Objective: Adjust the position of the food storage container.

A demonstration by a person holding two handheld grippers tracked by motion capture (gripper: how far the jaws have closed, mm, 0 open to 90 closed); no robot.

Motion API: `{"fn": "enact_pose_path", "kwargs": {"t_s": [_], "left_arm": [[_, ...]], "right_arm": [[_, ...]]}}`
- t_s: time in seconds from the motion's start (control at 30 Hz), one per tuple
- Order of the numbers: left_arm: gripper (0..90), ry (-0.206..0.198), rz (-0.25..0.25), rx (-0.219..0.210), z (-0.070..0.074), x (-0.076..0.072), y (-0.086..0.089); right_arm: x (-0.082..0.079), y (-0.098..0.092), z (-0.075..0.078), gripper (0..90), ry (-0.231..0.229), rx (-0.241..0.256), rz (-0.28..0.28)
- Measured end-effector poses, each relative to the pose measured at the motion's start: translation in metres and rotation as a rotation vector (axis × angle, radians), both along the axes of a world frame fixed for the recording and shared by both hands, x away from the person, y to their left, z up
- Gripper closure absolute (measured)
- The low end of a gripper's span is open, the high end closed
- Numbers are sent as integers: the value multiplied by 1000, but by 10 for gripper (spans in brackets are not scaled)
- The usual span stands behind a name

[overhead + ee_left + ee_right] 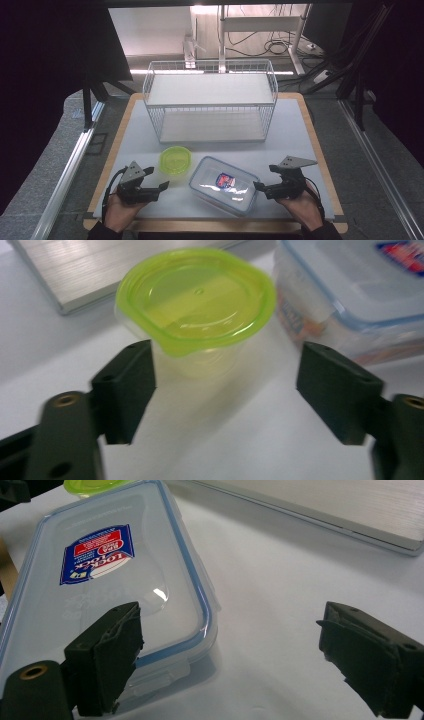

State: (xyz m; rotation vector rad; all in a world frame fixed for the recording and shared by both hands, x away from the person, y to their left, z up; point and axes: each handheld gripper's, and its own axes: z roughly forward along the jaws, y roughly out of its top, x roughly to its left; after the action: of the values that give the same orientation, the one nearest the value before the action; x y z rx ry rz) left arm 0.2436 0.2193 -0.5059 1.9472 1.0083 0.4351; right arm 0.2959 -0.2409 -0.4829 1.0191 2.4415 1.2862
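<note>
On the left, the left gripper sits low over the desk with its fingers spread wide and holding nothing. Right in front of them is one small round cup with a green lid. In the left gripper view the cup stands between the two fingers but a bit farther on, a little toward the left finger. It is not touching either one. The left hand is the nearer one to this cup. My guess is that a short push forward would put the cup between the fingers.

In the middle is one clear box with a blue rim. It has a red and blue sticker on its lid. The box lies flat, and its long side runs on a slant from the far left to the near right. It sits just beside the green cup.

On the right, the right gripper also has its fingers wide apart and empty. It points left at the near right end of the box. In the right gripper view one finger is over the corner of the box and the other is out over bare desk. This hand is the nearer one to the box.

Behind it all stands one white wire rack. Its two shelves have nothing on them.

Count: two grippers, one cup, one box, one rack.
</note>
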Motion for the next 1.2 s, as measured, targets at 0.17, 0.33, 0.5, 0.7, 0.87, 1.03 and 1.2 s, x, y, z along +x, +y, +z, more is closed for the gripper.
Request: {"fn": "enact_pose_path", "kwargs": {"t_s": [0.17, 0.33, 0.5, 0.7, 0.87, 1.03, 1.2], "left_arm": [[435, 31, -40, -70, 11, -1, -1], [667, 13, -72, -62, 18, 1, -11], [818, 28, -107, -48, 20, 7, -20], [899, 44, -113, -69, 23, 17, -32], [900, 35, -124, -38, 23, 29, -45], [899, 40, -114, -23, 24, 42, -57], [900, 48, -109, -5, 24, 57, -76]], "right_arm": [[-2, 1, 2, 108, -23, -2, 0], [-5, 6, 5, 108, -55, -6, 9], [-7, 9, 7, 108, -71, -12, 15], [-9, 11, 8, 107, -92, -23, 12], [-9, 11, 7, 107, -101, -33, 8], [-8, 10, 6, 107, -109, -49, -5], [-7, 10, 4, 107, -104, -59, -9]]}}
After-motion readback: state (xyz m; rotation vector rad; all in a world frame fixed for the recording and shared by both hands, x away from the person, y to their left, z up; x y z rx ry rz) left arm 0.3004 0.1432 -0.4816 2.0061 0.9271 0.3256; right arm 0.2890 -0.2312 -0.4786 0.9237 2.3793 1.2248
